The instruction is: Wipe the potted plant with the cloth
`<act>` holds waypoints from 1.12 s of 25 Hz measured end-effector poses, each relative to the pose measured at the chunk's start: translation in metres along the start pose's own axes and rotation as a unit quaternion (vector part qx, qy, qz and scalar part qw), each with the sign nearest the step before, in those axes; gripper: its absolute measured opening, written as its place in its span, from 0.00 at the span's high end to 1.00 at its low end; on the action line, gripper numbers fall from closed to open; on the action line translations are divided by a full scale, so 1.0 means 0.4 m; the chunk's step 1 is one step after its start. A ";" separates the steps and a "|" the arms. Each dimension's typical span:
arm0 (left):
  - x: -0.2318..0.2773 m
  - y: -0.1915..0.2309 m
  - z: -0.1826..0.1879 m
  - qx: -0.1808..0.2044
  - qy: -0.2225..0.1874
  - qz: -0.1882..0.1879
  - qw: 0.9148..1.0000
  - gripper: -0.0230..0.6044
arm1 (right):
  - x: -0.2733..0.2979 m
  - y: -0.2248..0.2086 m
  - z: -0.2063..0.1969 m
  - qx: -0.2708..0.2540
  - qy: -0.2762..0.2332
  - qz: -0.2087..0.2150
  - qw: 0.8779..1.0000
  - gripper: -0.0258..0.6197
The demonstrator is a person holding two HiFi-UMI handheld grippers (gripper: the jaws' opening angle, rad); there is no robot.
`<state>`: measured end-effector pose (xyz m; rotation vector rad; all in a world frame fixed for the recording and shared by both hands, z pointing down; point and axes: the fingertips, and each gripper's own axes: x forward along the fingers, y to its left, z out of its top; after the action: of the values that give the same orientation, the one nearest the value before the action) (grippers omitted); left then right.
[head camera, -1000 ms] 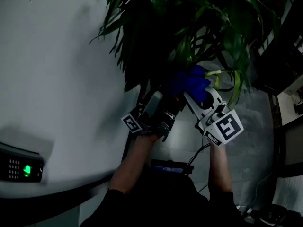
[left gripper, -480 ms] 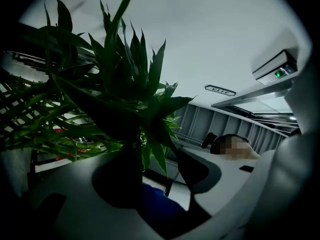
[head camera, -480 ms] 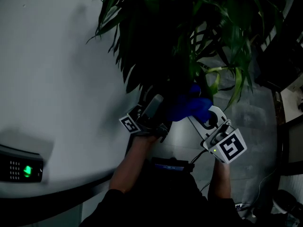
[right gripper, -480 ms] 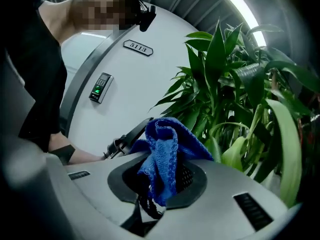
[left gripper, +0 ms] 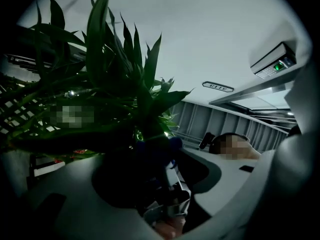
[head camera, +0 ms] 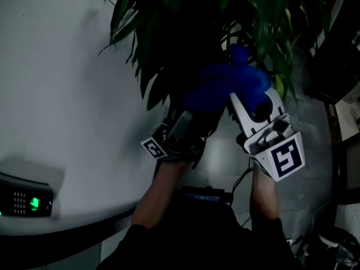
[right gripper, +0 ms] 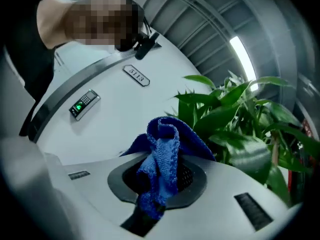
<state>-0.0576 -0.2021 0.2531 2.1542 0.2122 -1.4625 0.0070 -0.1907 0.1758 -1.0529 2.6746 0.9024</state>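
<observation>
Cloth (head camera: pixel 225 86): one, blue, knitted edge, bunching out of the right tongs (head camera: pixel 250 103), which are clamping its lower folds. It is pressing into the leaves just ahead of those tongs' tips.

Potted plant (head camera: pixel 185 32): one, with long dark-green blades. The pot itself is not showing.

Left tongs (head camera: pixel 188 120): sitting just beside the right pair, on their left, and reaching into the lower foliage. The view is dim, but they seem to be pinching a dark leaf (left gripper: pixel 145 119), likely steadying it.

Progress, as a judgement: the wipe is under way. The cloth is meeting one leaf cluster, and most of the blades beyond both tongs are looking unreached.

Tongs: two.

Well off to the left of the left tongs, a white curved panel (head camera: pixel 67 94) is carrying one keypad (head camera: pixel 25 198), its green light glowing.
</observation>
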 end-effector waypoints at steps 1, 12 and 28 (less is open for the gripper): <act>0.002 -0.004 0.001 -0.001 -0.002 -0.003 1.000 0.57 | 0.030 0.002 -0.039 -0.001 0.024 0.004 1.000 0.84; -0.001 -0.014 0.007 -0.002 -0.013 -0.004 1.000 0.57 | 0.009 0.108 -0.211 0.148 0.081 0.047 0.984 0.84; -0.094 0.009 -0.063 0.012 0.003 0.056 0.998 0.55 | -0.131 0.268 -0.281 0.143 0.160 0.121 0.969 0.84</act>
<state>-0.0508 -0.1867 0.2953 2.1530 0.0757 -1.4025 -0.0134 -0.1629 0.3360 -0.8847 3.1280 0.3783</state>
